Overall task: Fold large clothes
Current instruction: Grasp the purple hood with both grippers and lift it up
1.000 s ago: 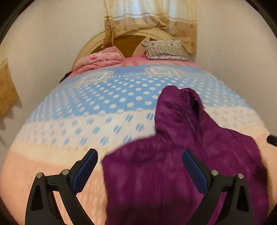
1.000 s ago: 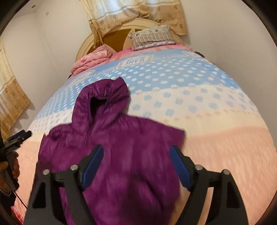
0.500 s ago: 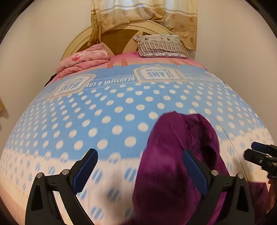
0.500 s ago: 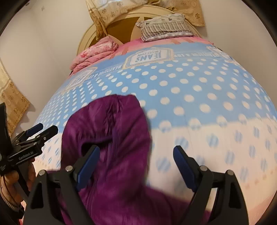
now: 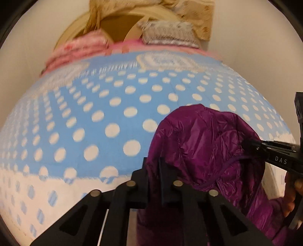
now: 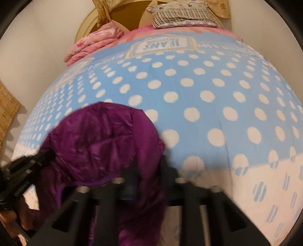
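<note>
Purple jacket (image 5: 204,143) on polka-dot bed (image 5: 113,106), lower centre; left tool (image 5: 153,181) & right tool (image 6: 145,181) just closed, both clamped on its hood fabric

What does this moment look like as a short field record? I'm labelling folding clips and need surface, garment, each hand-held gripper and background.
surface: bed with blue polka-dot blanket
garment: purple hooded jacket, hood end toward the headboard
left hand-held gripper: jaws just closed, pinching jacket fabric at the hood's left side
right hand-held gripper: blurred; jaws just closed, jacket fabric between them at the hood's right side
background: striped pillow, folded pink quilt, wooden headboard
</note>
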Tool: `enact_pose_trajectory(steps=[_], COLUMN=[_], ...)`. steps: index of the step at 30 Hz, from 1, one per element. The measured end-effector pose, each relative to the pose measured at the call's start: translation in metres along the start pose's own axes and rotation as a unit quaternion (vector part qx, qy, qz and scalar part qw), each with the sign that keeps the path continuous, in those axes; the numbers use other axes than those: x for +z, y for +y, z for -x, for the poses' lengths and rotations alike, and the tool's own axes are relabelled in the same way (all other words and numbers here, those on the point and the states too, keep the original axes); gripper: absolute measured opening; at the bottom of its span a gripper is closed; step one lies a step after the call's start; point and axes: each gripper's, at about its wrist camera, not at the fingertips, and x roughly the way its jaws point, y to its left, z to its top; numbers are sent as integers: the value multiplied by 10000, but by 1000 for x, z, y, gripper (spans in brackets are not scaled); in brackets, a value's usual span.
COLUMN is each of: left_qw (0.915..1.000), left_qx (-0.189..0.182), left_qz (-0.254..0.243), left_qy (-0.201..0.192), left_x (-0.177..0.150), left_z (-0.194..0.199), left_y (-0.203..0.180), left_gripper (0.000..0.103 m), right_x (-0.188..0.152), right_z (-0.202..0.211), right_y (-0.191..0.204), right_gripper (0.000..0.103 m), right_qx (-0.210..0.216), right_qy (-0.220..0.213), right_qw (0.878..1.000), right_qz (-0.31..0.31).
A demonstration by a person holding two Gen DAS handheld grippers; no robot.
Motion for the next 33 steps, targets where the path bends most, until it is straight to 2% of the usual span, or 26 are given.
enact_pose_trajectory(steps=[9, 16, 21, 24, 29, 33], left_qw=[9970, 9863, 9851, 9860, 9866, 9847], left_qx=[-90, -182, -347, -412, -528, -476], left_qz=[-348, -749, -781, -772, -735, -937], left_qy=[-688, -1457, -1490, -1417, -1357, -1388], left_x=[-6, -51, -92, -114, -139, -163], left_z=[69, 138, 155, 158, 169, 182], left_y=[-13, -20, -22, -23, -24, -25], left_gripper=[4, 4, 4, 4, 4, 4], right_x=[-34, -87, -121, -130, -156, -178], right_z=[90, 134, 140, 144, 156, 162], right_y=[10, 25, 28, 25, 27, 27], right_gripper=[10, 10, 10, 10, 10, 10], right_qx=[123, 161, 49, 69, 33, -38], right_qy=[-941, -1419, -1383, -1348, -1317, -1228], right_qw=[9942, 9852, 9835, 9831, 9809, 9787], right_qz=[515, 944, 1165, 1240, 1434, 1645])
